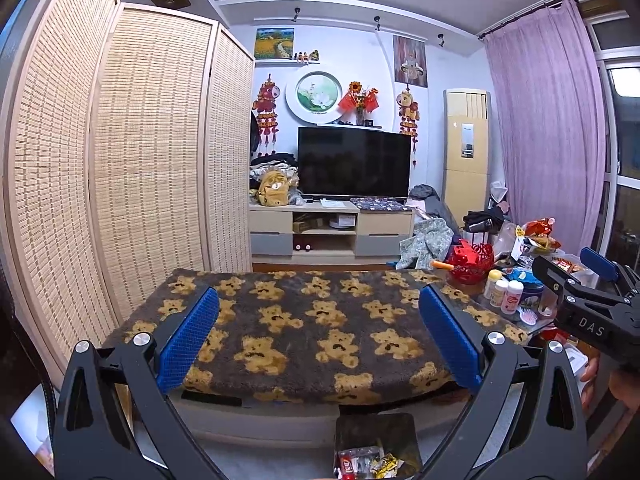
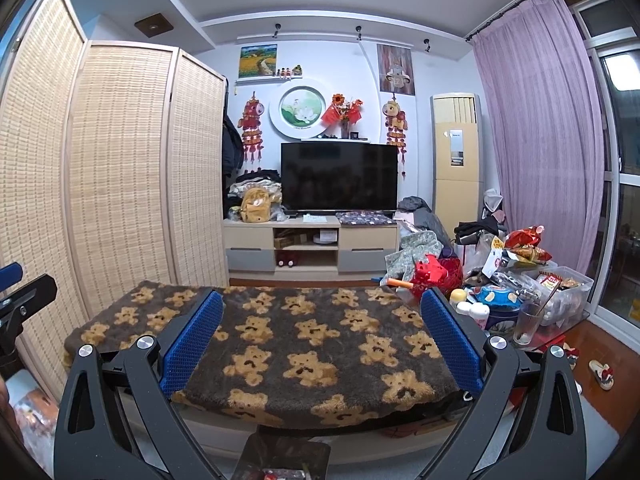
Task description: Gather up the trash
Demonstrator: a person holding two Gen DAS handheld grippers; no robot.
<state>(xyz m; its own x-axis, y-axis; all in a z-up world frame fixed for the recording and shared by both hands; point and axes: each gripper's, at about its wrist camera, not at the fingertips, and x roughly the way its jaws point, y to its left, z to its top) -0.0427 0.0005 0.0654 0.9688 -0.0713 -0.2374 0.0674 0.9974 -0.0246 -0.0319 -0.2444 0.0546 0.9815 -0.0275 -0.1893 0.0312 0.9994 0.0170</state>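
Observation:
A low table under a brown teddy-bear cloth fills the middle of both views. A dark trash bin stands on the floor in front of it, with crumpled wrappers inside; its rim shows in the right wrist view. My left gripper is open and empty above the cloth's near edge. My right gripper is open and empty in the same pose. The right gripper also shows at the right edge of the left wrist view.
The table's right end holds a pile of snack bags, bottles, a blue tin, a glass and a plastic box. A bamboo folding screen stands to the left. A TV stand is behind.

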